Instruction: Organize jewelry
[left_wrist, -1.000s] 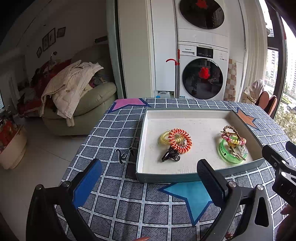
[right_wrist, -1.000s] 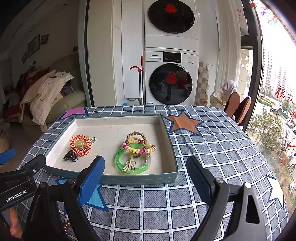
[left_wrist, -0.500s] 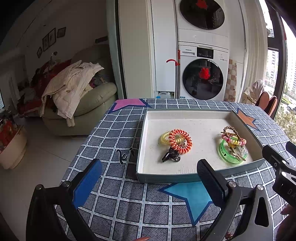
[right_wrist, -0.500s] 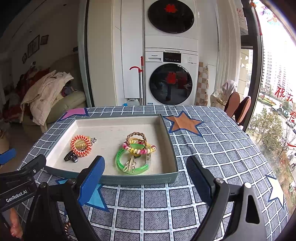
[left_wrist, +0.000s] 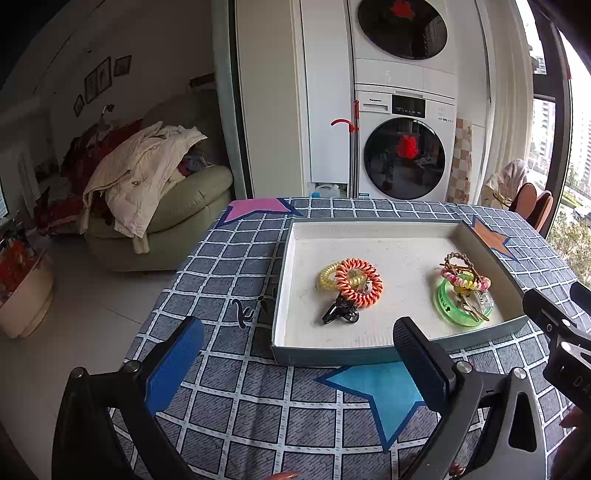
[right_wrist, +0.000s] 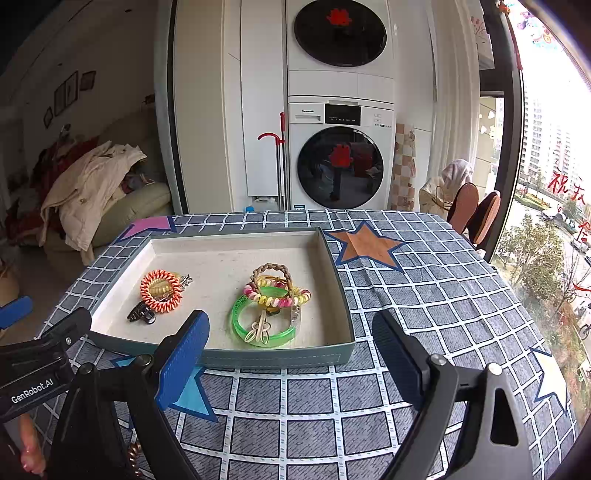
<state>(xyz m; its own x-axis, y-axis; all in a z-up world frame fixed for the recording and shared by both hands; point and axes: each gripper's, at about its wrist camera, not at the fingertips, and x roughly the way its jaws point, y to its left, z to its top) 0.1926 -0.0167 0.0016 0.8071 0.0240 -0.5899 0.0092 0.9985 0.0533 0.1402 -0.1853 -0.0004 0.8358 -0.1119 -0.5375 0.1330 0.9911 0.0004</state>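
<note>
A grey-green tray (left_wrist: 332, 353) (right_wrist: 280, 359) with a pale inside lies on the checked tablecloth. On its left lie an orange spiral hair tie (left_wrist: 359, 283) (right_wrist: 161, 290), a yellow spiral tie (left_wrist: 328, 276) and a black clip (left_wrist: 340, 312) (right_wrist: 142, 314). On its right lie a green bangle (left_wrist: 462, 305) (right_wrist: 263, 325), a pink-yellow beaded bracelet (left_wrist: 466, 280) (right_wrist: 277, 296) and a brown braided ring (left_wrist: 458, 260) (right_wrist: 270, 274). My left gripper (left_wrist: 295, 354) is open and empty in front of the tray. My right gripper (right_wrist: 291, 350) is open and empty at the tray's near edge.
The table (right_wrist: 424, 295) carries a tablecloth with star patches. A sofa with clothes (left_wrist: 147, 192) stands left. Stacked washing machines (right_wrist: 340, 147) stand behind. Chairs (right_wrist: 476, 214) sit at the right by the window.
</note>
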